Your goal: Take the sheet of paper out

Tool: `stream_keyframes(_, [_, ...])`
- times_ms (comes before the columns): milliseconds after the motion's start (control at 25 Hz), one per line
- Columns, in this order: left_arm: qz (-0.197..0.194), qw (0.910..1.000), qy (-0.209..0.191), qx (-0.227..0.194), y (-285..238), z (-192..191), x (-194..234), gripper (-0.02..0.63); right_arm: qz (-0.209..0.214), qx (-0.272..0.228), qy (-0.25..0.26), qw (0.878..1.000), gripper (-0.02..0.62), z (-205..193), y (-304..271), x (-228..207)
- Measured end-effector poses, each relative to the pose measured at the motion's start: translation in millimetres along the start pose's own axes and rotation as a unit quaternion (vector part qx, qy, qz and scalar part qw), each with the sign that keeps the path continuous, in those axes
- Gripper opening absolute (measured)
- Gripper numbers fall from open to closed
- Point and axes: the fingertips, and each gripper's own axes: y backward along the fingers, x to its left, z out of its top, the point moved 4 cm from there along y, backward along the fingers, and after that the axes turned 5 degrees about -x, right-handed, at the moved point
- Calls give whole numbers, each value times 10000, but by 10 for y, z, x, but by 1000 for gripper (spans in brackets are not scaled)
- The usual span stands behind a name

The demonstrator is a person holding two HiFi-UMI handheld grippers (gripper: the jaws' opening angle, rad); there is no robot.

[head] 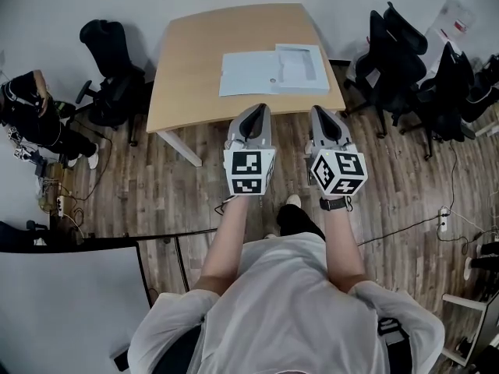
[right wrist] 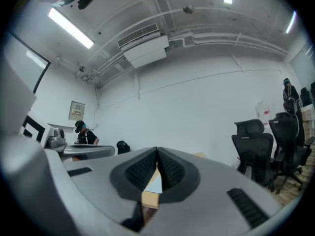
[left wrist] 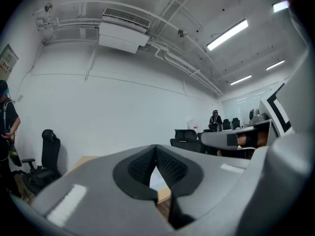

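Wood-plank floor (head: 405,201), white walls. Light wooden tabletop (head: 195,61) carries pale blue flat document case (head: 248,73), lying open near front edge. White sheet of paper (head: 298,67) lies in case's right half. Left hand-held gripper (head: 256,109) and right hand-held gripper (head: 321,110) held level, side by side, near front edge, clear of case. Both have jaws together, nothing between. Black office chairs (head: 405,61) flank tabletop.

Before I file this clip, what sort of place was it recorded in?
Most likely an office or workroom: a wooden table stands on plank flooring, black swivel chairs stand off to its sides, and a ceiling air-conditioning unit hangs among strip lights.
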Motion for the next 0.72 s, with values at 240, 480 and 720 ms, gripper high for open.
stream_keyframes(240, [-108, 9999, 23, 14, -633, -151, 130, 11, -22, 30, -76, 10000, 12, -208, -562, -390])
stream_keyframes(480, [-90, 9998, -148, -123, -1606, -8, 386, 10, 235, 116, -216, 9994, 12, -178, -1484, -910])
stream_keyframes(720, [27, 9999, -25, -123, -2429, -70, 666, 11, 356, 140, 86, 9992, 14, -101, -2266, -1322])
